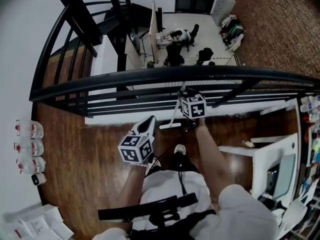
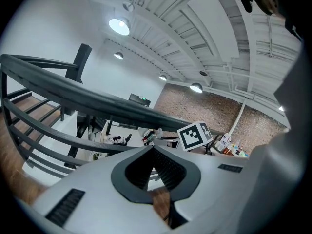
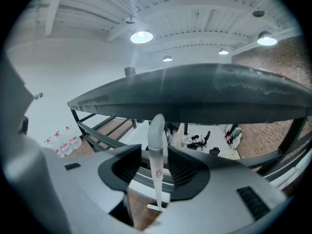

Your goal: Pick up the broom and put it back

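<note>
Mezzanine edge, person at the black handrail (image 1: 200,75). Right gripper (image 3: 158,152): jaws spread wide, white broom handle (image 3: 157,135) standing between them, clear gap on either side, no grip. Broom head (image 1: 170,126) down on the wooden floor (image 1: 90,149) at the railing's foot, handle top against the rail. Left gripper (image 2: 153,149): tips together, empty, held apart from the broom.

black railing (image 1: 150,78) barring the way ahead, open wooden floor (image 1: 85,154) left, white desk (image 1: 265,150) close right

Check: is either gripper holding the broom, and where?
Nothing held. The broom's handle stands loose between the right gripper's open jaws; left gripper is empty.
</note>
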Demonstrator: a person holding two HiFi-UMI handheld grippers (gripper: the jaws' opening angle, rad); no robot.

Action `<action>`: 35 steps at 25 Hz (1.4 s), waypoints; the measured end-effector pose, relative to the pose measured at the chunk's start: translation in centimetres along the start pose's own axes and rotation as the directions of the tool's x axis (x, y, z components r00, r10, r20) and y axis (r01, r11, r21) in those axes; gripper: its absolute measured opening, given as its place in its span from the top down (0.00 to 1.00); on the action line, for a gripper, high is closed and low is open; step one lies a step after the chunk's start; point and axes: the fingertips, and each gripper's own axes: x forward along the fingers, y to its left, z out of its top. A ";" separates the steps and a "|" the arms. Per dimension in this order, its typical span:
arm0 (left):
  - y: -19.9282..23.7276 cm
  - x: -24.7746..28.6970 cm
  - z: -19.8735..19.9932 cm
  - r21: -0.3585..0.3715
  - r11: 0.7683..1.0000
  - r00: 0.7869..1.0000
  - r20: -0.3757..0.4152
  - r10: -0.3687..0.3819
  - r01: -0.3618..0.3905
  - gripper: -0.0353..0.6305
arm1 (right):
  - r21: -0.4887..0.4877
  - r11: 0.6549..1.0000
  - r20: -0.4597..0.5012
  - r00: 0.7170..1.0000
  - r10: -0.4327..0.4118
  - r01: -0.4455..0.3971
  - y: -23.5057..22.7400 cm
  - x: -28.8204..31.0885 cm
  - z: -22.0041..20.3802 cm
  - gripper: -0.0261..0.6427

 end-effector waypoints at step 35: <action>-21.5 -13.1 -17.0 0.103 0.993 0.994 0.086 -0.067 0.058 0.97 | 0.086 0.986 0.250 0.961 0.117 -0.143 4.8 -38.9 -17.7 0.94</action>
